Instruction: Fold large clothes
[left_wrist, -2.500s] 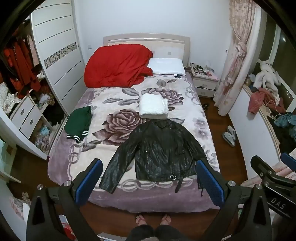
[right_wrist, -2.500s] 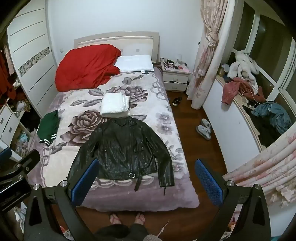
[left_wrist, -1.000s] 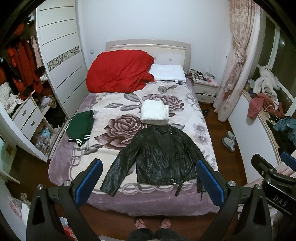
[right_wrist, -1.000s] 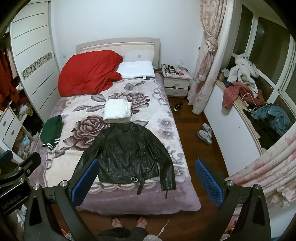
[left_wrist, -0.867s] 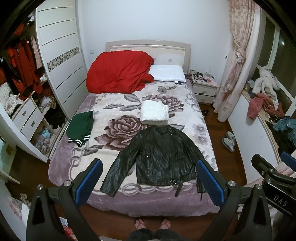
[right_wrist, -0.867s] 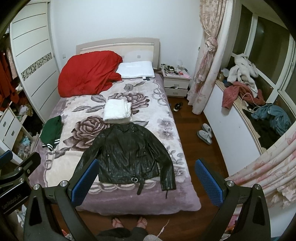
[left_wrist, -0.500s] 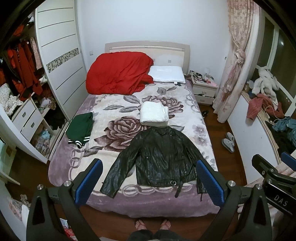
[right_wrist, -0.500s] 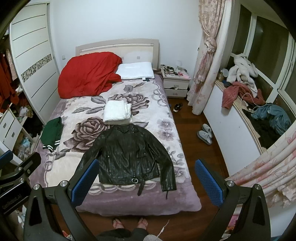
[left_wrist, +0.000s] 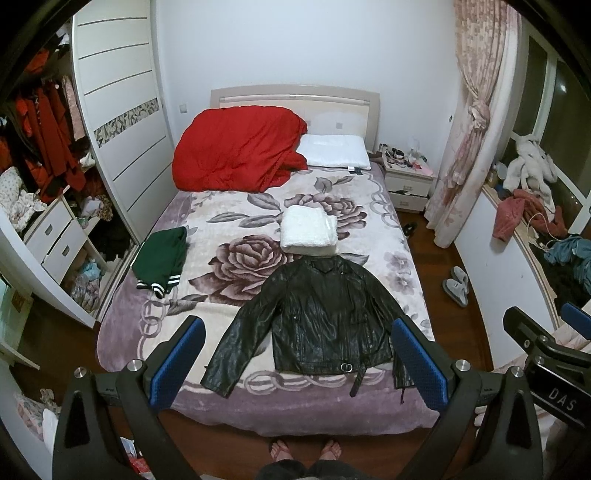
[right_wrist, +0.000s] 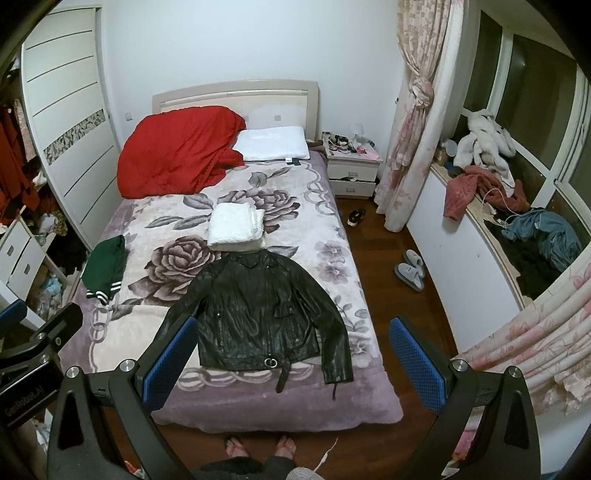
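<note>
A black leather jacket (left_wrist: 325, 317) lies flat, front up, sleeves spread, at the foot end of the floral bed (left_wrist: 229, 236); it also shows in the right wrist view (right_wrist: 258, 314). My left gripper (left_wrist: 295, 360) is open and empty, held high above the bed's foot edge. My right gripper (right_wrist: 291, 360) is open and empty, held high beside it. A folded white garment (left_wrist: 308, 236) lies just beyond the jacket's collar. A folded green garment (left_wrist: 160, 256) lies at the bed's left edge.
A red quilt (left_wrist: 236, 147) and white pillow (left_wrist: 334, 157) lie at the headboard. A wardrobe (left_wrist: 118, 122) and drawers (left_wrist: 55, 236) stand left. A nightstand (left_wrist: 406, 181), curtain (left_wrist: 465, 147), slippers (left_wrist: 456, 284) and cluttered sill (left_wrist: 528, 210) are right. My feet (left_wrist: 303, 448) stand at the bed's foot.
Both grippers have drawn back and up a little, so the bed and jacket look slightly smaller and farther. Nothing on the bed has moved.
</note>
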